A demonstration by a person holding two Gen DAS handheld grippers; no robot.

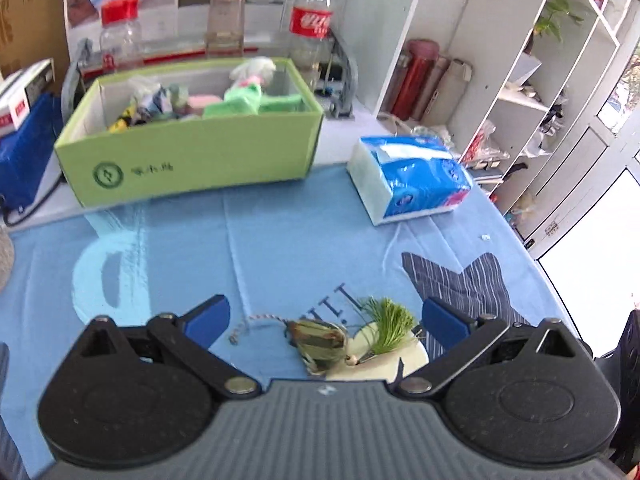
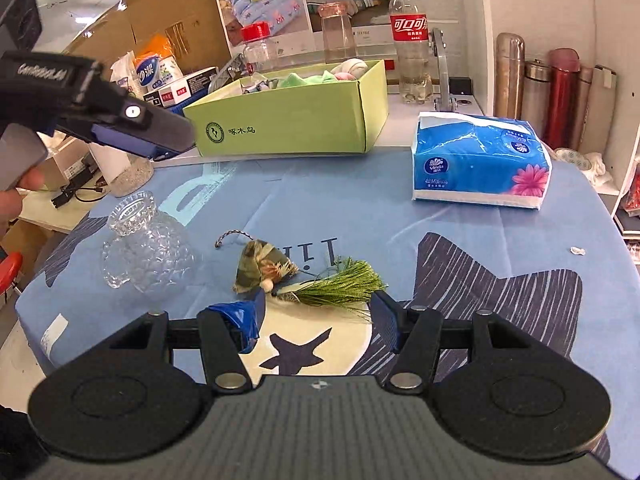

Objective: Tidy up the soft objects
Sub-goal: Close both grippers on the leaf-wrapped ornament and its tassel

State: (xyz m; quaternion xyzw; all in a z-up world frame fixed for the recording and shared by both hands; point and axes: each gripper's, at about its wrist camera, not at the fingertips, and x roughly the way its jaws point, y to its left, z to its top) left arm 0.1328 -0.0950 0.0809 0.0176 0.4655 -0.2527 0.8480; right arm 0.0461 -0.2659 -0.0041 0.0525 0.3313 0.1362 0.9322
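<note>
A small camouflage-patterned fabric sachet (image 2: 262,268) with a green tassel (image 2: 344,285) and a braided cord lies on the blue cloth (image 2: 360,216). My right gripper (image 2: 316,316) is open, just short of the tassel. My left gripper (image 1: 326,320) is open above the cloth, with the sachet (image 1: 320,340) below and between its fingers; it shows at the upper left of the right wrist view (image 2: 120,120). A green box (image 1: 192,152) at the back holds several soft items (image 1: 244,100). A blue tissue pack (image 2: 480,164) lies right of the box.
A clear glass jug (image 2: 148,248) lies on its side left of the sachet. Bottles (image 2: 410,40) and a glass jar stand behind the box. Thermos flasks (image 2: 560,96) and white shelves (image 1: 540,80) are at the right. The table edge runs along the right.
</note>
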